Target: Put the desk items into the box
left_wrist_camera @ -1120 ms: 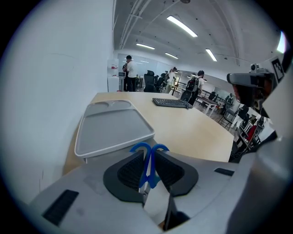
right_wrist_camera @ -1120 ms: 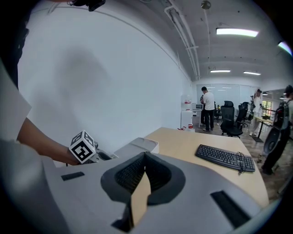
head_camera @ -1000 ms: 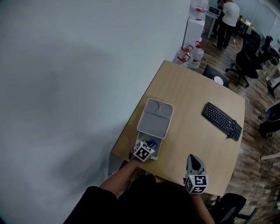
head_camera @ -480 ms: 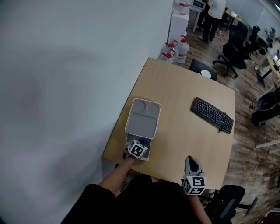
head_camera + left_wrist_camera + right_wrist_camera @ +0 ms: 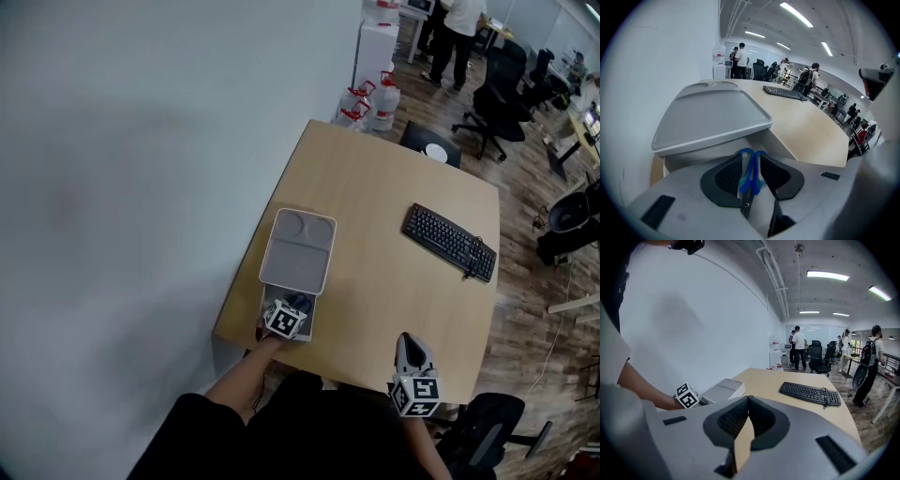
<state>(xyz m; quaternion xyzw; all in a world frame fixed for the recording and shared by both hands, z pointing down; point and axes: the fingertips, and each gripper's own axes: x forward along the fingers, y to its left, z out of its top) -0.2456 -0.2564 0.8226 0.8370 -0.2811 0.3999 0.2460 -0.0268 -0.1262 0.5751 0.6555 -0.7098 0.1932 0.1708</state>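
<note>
- Counter (image 5: 403, 187) of pale wood, set against the wall; mostly bare, so nothing blocking the way to the box.
- Office chairs (image 5: 487, 103) and water bottles (image 5: 375, 98) on the floor beyond the far edge, well apart from the work.
- Lid (image 5: 298, 248), grey, resting on the box (image 5: 780, 143) but slid toward the far side, probably to leave the near end uncovered for dropping things in.
- Keyboard (image 5: 448, 242) off to the right, well apart from the box; cannot tell whether meant to go in.
- Left gripper (image 5: 751, 158) dipped into that uncovered end, jaws spread after just opening, seemingly to let go.
- Right gripper (image 5: 749, 399) over the near edge, jaws pressed together on nothing, likely held out of the way.
- Scissors (image 5: 749, 174), blue-handled, between the left jaws inside the box, pads apparently no longer pinching.
</note>
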